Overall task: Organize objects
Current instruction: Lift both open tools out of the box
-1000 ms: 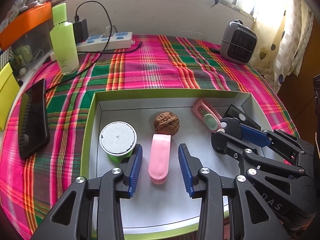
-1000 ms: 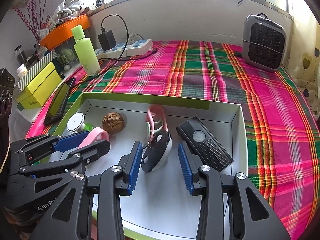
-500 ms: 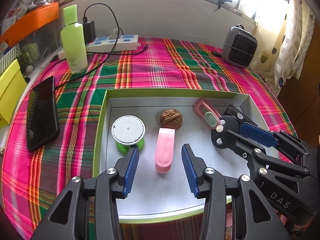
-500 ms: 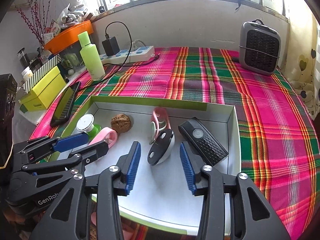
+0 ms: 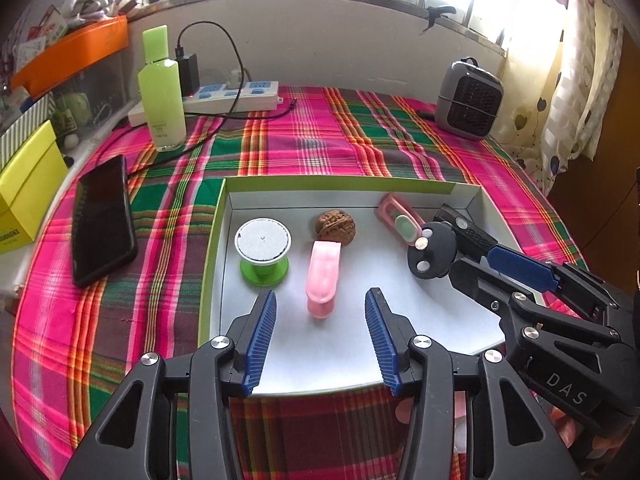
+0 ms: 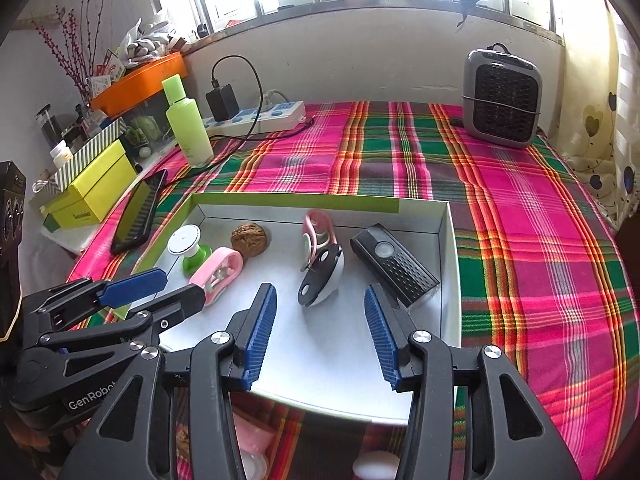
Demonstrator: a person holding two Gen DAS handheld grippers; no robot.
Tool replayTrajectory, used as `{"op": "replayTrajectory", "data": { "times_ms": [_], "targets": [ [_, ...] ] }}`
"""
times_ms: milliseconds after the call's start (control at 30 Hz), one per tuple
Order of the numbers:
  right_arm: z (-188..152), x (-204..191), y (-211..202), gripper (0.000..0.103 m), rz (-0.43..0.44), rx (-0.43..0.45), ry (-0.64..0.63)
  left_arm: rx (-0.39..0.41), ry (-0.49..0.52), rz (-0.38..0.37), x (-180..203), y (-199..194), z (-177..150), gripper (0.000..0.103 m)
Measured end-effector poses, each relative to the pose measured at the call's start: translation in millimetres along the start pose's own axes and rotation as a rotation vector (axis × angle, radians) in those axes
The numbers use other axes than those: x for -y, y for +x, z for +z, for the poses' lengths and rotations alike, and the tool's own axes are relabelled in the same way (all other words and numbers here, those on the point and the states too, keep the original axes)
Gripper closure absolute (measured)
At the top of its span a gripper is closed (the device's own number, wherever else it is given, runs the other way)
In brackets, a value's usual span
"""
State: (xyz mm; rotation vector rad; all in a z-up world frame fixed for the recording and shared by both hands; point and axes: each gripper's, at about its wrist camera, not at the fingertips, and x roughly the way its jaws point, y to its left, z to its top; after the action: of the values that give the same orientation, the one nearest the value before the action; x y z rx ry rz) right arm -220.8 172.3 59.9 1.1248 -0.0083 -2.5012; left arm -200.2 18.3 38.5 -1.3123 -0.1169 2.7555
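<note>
Inside the shallow white box (image 5: 224, 216) on the plaid cloth (image 5: 280, 152): green spool (image 5: 263, 254), walnut (image 5: 335, 227), pink clip (image 5: 323, 276), pink-and-green case (image 5: 398, 222), black-and-white disc (image 6: 322, 278) (propped on edge), black remote (image 6: 394, 270). Left gripper (image 5: 320, 336) wide open, empty, just short of the pink clip. Right gripper (image 6: 320, 326) equally spread, holding nothing, near the disc.

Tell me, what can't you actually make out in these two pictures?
- Left wrist view: the black ribbed device in the box is mostly hidden behind the right gripper.
- Right wrist view: pale objects below the box's near edge are hidden by the gripper frame.
- Both views: print on the green bottle is too small.
</note>
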Motion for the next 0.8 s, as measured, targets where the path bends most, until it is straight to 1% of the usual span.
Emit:
{"op": "replayTrajectory", "data": {
  "times_ms": [67,167,233,267,367,433,800],
  "targets": [
    [-3,-1,-5,0.056,-0.002,0.009,0.000,0.012,0.008,0.021,1,-4,-4,0.058],
    [-7,0,-11,0.056,-0.004,0.017,0.006,0.013,0.009,0.021,2,-9,-8,0.058],
    [-10,-1,-15,0.056,-0.012,0.023,0.005,0.043,0.039,0.062,7,-16,-12,0.058],
    [-12,-1,-18,0.056,-0.016,0.028,0.005,0.056,0.043,0.066,8,-20,-14,0.058],
    [-18,0,-25,0.056,-0.016,0.039,0.014,0.055,0.031,0.037,8,-26,-17,0.058],
    [-22,1,-31,0.056,-0.018,0.045,0.016,0.062,0.040,0.050,10,-30,-20,0.058],
    [-41,-4,-55,0.056,-0.042,0.081,-0.014,0.085,0.050,0.025,20,-49,-41,0.058]
  ]
}}
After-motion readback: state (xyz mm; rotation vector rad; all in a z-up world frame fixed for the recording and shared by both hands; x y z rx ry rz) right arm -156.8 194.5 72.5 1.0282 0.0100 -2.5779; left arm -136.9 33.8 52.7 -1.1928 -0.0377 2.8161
